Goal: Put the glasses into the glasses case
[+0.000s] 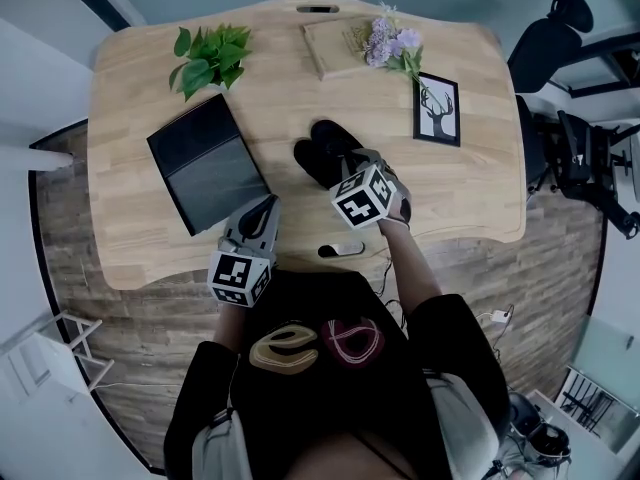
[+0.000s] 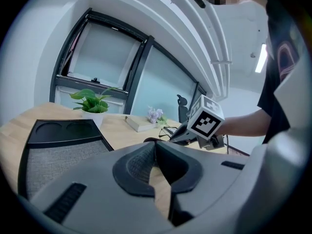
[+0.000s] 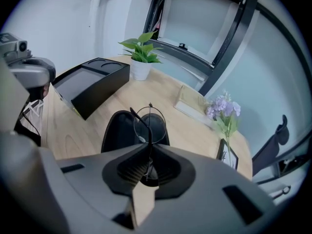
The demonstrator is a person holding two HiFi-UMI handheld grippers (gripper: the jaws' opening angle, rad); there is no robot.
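The black glasses case lies open in the middle of the wooden table. My right gripper tilts steeply down just above its near side. In the right gripper view this gripper is shut on thin wire-rimmed glasses. One round lens sticks out past the tips, over the open case. My left gripper hovers near the table's front edge, left of the case. In its own view the left gripper is shut with nothing in it.
A black tray-like box lies left of the case. Further back are a potted plant, a book with purple flowers, and a framed deer picture. A small dark object sits at the front edge. Office chairs stand right.
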